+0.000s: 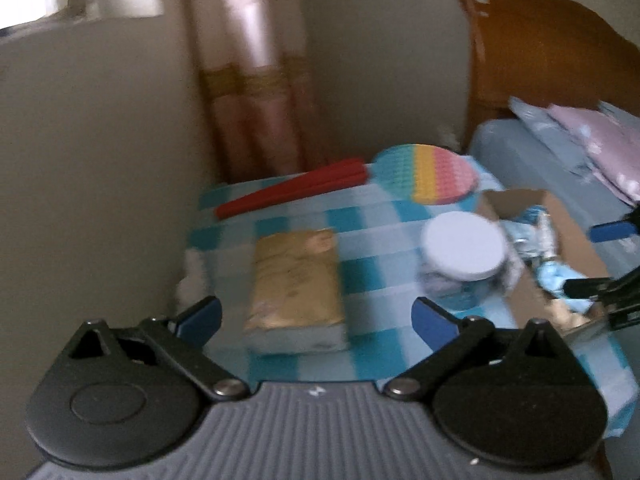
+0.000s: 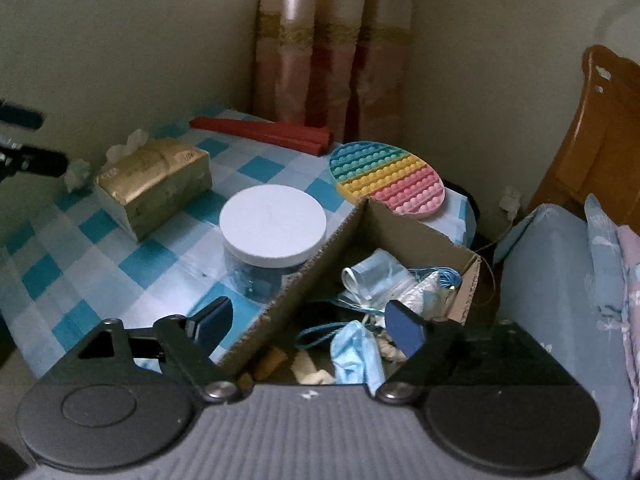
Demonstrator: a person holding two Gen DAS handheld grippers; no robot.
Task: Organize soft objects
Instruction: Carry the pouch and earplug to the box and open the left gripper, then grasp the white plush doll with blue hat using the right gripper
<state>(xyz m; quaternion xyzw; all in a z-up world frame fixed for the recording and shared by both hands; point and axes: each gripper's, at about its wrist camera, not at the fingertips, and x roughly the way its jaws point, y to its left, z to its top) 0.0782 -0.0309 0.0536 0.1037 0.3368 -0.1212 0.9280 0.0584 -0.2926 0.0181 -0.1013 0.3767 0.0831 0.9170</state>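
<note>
A gold tissue pack [image 1: 296, 280] [image 2: 156, 184] lies on the blue checkered tablecloth [image 1: 372, 272]. My left gripper [image 1: 318, 316] hovers over its near end, open wide, pads clear of the pack. My right gripper [image 2: 310, 324] is open above a cardboard box [image 2: 412, 220] that holds crumpled blue face masks [image 2: 356, 354], cords and other soft bits. Nothing sits between its pads. That box [image 1: 576, 240] shows at the right in the left wrist view, with the right gripper [image 1: 600, 260] over it. The left gripper [image 2: 24, 140] enters the right wrist view at the left edge.
A clear jar with a white lid [image 2: 274, 220] [image 1: 464, 248] stands beside the box. A rainbow bubble mat [image 2: 388, 180] and red sticks [image 2: 264, 130] lie at the table's back. Walls and a curtain [image 2: 332, 60] close the corner; a bed [image 2: 560, 280] with pillows is on the right.
</note>
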